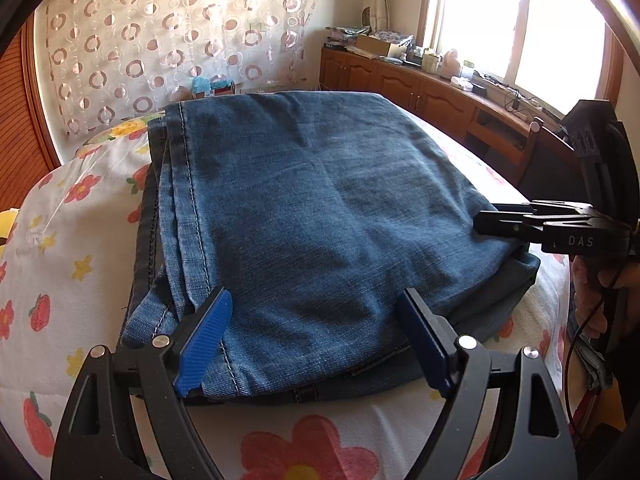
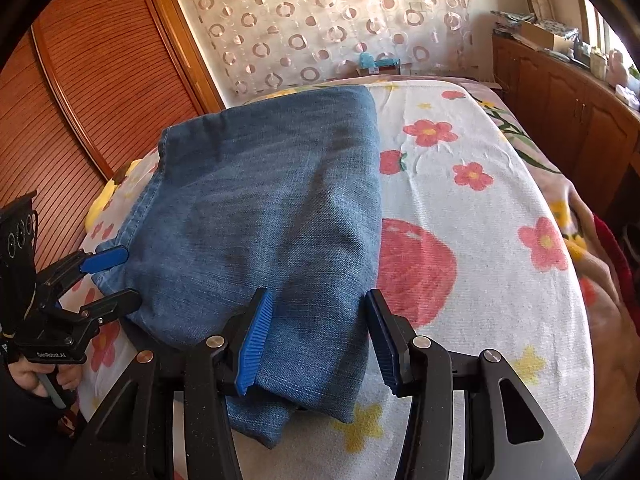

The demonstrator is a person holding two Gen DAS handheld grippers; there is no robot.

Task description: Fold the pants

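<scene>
Your left gripper (image 1: pixel 314 338) and right gripper (image 2: pixel 316 336) hover with jaws spread, gripping nothing, since the pants (image 1: pixel 320 216) lie folded on the bed (image 2: pixel 480 208).

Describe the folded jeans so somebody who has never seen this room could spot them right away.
Start at the bed with the white bedsheet printed with red and yellow flowers. On it, toward the side nearest the louvred wooden wardrobe doors, lies a folded rectangle of blue denim: the jeans. They are the only plain blue thing on the flowered sheet, with pale stitched seams along one edge.
</scene>
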